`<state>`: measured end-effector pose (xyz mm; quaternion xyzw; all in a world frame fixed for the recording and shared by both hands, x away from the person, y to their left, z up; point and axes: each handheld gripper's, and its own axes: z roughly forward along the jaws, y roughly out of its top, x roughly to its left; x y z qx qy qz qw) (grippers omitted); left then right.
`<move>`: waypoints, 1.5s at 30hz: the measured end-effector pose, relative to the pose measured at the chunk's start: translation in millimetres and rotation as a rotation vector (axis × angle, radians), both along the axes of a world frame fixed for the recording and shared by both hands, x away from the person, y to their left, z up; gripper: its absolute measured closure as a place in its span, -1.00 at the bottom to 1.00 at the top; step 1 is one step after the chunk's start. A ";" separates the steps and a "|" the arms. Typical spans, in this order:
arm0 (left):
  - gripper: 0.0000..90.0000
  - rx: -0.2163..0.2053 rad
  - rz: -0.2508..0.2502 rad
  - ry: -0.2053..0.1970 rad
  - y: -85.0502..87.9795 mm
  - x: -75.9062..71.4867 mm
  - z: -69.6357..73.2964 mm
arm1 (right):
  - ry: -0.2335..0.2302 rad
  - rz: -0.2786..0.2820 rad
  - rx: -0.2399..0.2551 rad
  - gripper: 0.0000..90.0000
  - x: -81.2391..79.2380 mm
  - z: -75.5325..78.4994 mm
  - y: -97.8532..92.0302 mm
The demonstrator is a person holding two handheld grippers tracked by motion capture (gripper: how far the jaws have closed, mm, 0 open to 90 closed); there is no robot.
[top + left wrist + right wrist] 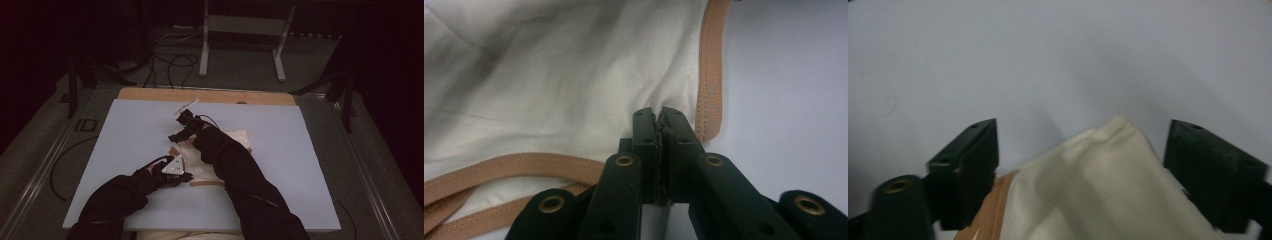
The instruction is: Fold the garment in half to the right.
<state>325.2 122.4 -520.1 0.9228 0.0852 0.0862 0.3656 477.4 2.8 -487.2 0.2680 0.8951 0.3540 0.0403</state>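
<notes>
Cream cloth (pixel 206 167) with tan trim (pixel 710 75) lies crumpled on my table (pixel 125 135), a little nearer the near edge than the far one and about midway between the left and right edges. The table is a pale blue-grey sheet with a strip of bare wood (pixel 205 95) along its far edge.

My left gripper (pixel 184 176) sits low at the cloth's near-left part, its grey plate (pixel 172 165) facing up. In the left gripper view its jaws are clenched on the cloth, pinching a fold of cream fabric just inside a corner of the trim, and the fabric puckers up toward the pinch. A tan strip also runs along the lower left of that view.

My right gripper (pixel 175 137) reaches across from the right, my sleeve (pixel 235 170) lying over the cloth. It is at the cloth's far-left part, toward the far edge of the table. In the right gripper view its jaws stand wide apart, released, with a peak of cream cloth rising between them and a bit of tan trim by the left jaw; I cannot tell whether either jaw touches the fabric
</notes>
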 end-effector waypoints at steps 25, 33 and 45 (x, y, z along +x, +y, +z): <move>0.94 -0.005 -0.004 0.000 1.3 -0.2 -0.3 | -0.049 -0.050 -0.146 0.36 17.9 -20.8 26.2; 0.94 -0.012 -0.002 0.008 1.6 0.1 -0.7 | -0.055 -0.040 -0.161 0.61 19.2 -24.2 28.3; 0.94 -0.039 -0.004 0.012 3.6 0.5 -2.5 | -0.058 -0.006 -0.165 0.93 17.8 -20.2 25.7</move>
